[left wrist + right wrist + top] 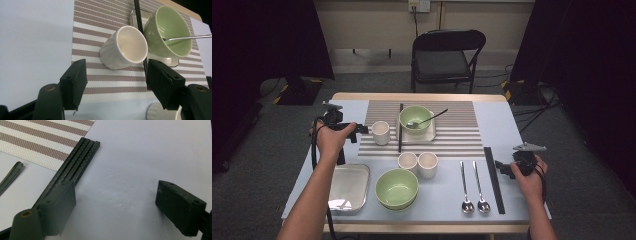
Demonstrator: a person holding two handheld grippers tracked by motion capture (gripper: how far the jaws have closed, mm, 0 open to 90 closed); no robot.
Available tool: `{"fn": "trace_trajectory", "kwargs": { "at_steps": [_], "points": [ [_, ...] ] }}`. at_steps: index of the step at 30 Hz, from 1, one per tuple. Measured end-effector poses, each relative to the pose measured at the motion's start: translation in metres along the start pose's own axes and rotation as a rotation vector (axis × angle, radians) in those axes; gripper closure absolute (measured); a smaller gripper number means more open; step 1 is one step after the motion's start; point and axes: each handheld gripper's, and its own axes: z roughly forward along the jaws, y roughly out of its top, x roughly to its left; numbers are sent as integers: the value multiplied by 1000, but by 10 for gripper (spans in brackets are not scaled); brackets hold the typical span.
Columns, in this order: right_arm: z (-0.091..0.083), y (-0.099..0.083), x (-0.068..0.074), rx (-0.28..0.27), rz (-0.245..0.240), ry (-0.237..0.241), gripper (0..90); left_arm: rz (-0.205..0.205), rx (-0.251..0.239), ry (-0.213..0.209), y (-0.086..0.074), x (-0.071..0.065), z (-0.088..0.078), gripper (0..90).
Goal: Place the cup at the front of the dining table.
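My left gripper (360,129) is at the left side of the table (502,120), just beside the white cup (380,133) that stands on the striped placemat (457,137). In the left gripper view its jaws stand wide apart and hold nothing; the white cup (124,48) is a little beyond them, between their lines, and no pad touches it. The cup appears tilted in that view, with its mouth toward the camera. Just behind it stands a green bowl (170,31) on a small white tray (172,61), with a spoon (187,37) resting inside, and a black chopstick (140,25) passes between the cup and the bowl.

My right gripper (503,168) is at the right side of the table, near the bundle of black chopsticks (493,177). In the right gripper view its jaws are also released and wide apart, with only bare table between them. The black chopsticks (75,165) run just beside one jaw, which covers their near part, so I cannot tell if it touches them.

On the near part of the table I see two more white cups (418,163), a second green bowl (396,188), a metal tray (348,187) and two spoons (474,187).
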Motion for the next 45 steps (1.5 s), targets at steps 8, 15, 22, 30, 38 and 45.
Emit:
{"fn": "trace_trajectory", "kwargs": {
  "at_steps": [8, 15, 22, 30, 38, 45],
  "points": [
    [0, 0, 0, 0, -3, 0, 150, 2, 4, -4, -3, 4, -4, 328],
    [0, 0, 0, 0, -2, 0, 150, -4, 8, -9, -6, 9, -5, 327],
    [0, 0, 0, 0, -1, 0, 150, 3, 5, -24, -8, 12, -7, 323],
    [0, 0, 0, 0, -1, 0, 150, 11, 4, -30, -12, 14, -10, 323],
    [0, 0, 0, 0, 0, 0, 150, 27, 8, -43, -17, 15, -10, 322],
    [0, 0, 0, 0, 1, 0, 150, 31, 5, -38, -21, 16, -13, 322]
  ]
}}
